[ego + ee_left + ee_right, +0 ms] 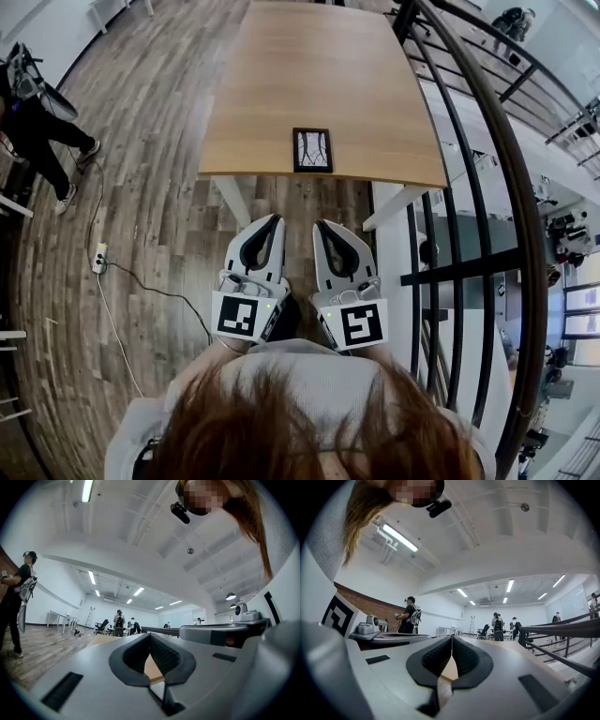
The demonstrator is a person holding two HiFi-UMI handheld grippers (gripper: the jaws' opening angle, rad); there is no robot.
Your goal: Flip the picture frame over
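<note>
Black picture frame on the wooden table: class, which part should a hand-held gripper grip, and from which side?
Probably the near short rim of the black rectangular picture frame, from the near edge of the light wooden table: it lies flat close to that edge, leaving only thin rims to pinch.

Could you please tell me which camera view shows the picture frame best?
The head view: the frame lies flat in full sight by the near edge of the table, picture side up. Both gripper views look level across the table, and no frame can be made out in either.
</note>
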